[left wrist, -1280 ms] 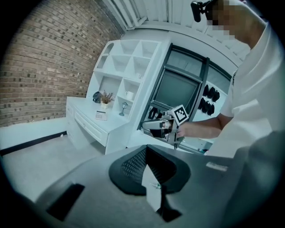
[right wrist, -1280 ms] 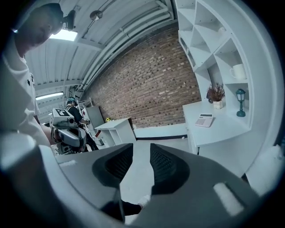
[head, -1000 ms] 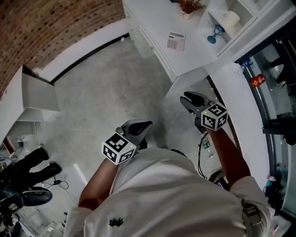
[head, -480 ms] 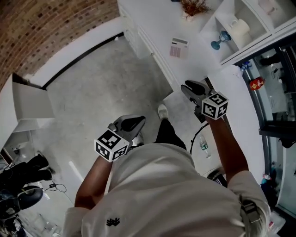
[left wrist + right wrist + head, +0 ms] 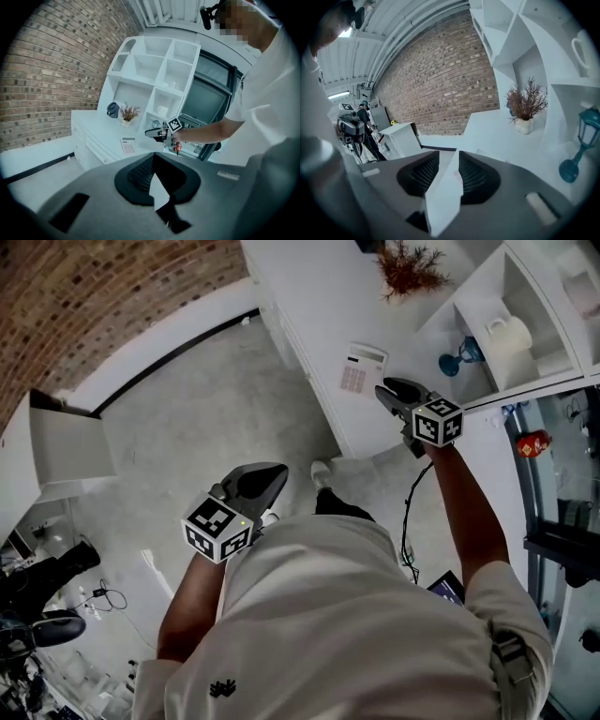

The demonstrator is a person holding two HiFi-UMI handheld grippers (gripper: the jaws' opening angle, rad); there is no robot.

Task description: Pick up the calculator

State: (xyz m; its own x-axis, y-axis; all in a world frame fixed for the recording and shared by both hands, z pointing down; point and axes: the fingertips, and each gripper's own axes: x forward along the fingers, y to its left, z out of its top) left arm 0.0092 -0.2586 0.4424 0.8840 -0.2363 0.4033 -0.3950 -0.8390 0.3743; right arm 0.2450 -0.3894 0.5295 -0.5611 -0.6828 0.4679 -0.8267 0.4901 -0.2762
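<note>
Head view shows the right gripper now brought just beside the calculator on the counter, its empty jaws just widening for the grasp.

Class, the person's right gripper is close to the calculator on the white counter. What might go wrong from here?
1. The calculator lies flat, not far from the counter's front edge. The right gripper, empty, jaws just opened wider, might push it along or off instead of gripping it.
2. The blue goblet stands on a shelf beside that gripper; a wide swing might knock it.
</note>
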